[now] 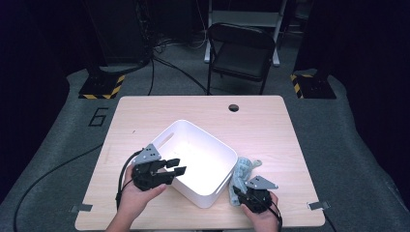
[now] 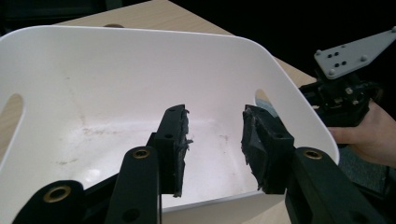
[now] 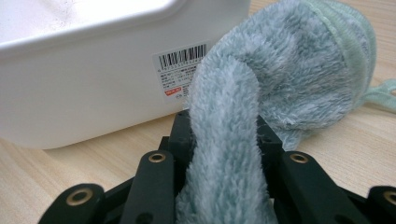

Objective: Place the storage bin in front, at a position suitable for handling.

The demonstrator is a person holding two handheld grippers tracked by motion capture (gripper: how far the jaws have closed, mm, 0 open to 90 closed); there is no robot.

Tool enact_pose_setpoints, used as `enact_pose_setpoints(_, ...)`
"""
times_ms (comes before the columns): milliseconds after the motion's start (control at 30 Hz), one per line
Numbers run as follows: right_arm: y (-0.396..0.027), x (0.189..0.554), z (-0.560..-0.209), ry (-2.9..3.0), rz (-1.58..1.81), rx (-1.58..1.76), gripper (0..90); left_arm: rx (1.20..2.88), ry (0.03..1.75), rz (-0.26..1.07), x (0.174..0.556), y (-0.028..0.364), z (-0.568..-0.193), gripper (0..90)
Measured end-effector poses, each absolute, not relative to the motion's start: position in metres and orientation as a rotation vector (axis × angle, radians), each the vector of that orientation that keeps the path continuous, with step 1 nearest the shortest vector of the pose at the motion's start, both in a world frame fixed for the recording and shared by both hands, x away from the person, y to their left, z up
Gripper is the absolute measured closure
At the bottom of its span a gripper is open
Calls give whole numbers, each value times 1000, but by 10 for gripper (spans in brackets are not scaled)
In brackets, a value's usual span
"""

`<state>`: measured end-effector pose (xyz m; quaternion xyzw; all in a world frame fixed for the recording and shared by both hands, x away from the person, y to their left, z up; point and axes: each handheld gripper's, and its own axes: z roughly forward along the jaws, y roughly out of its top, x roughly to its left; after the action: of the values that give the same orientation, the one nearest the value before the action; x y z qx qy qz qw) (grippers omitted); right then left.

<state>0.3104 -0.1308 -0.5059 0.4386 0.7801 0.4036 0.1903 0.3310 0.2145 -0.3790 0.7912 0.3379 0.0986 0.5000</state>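
At the near edge of the desk (image 1: pixel 270 121), a person's right claw (image 1: pixel 252 192) is clamped on a fold of pale green fleecy cloth (image 3: pixel 261 116), the pile bulging up between its two black jaws and filling the gap. The rest of the cloth lies bunched just ahead of that claw on the wood, its long axis running away from the person and its near flank against the outer wall of a white plastic bin (image 1: pixel 205 159); a thin loop trails from its far end. To that claw's left the bin's wall rises, barcode label facing it, so the cloth lies outside the bin, close beside its right-hand wall. Across the bin, the left claw (image 1: pixel 174 166) hangs over the near rim with jaws standing about half apart and nothing between them, worn pads aimed into the bare, scuffed interior. The right hand is plainly the nearer to the cloth; by this reading, the coming move is a lift up and leftward over the wall. Beyond the desk stands a folding chair (image 1: pixel 240 50).
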Motion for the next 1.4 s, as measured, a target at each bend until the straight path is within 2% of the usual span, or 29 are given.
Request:
enact_pose_setpoints(200, -131, 310, -507, 2171, 1153, 1237, 673, 1912, 856, 333, 338, 233, -378, 580)
enact_pose_setpoints(400, -132, 311, -506, 2188, 1134, 1231, 672, 1875, 912, 396, 345, 253, -379, 514)
enact_pose_setpoints(700, -132, 310, -506, 2193, 1142, 1245, 671, 1838, 990, 466, 350, 277, -381, 506)
enact_pose_setpoints(1033, -132, 310, -507, 2181, 1154, 1264, 669, 1796, 1105, 501, 365, 289, -397, 496)
enact_pose_setpoints(1400, -132, 309, -507, 2183, 1155, 1272, 666, 1798, 1095, 465, 379, 283, -413, 476)
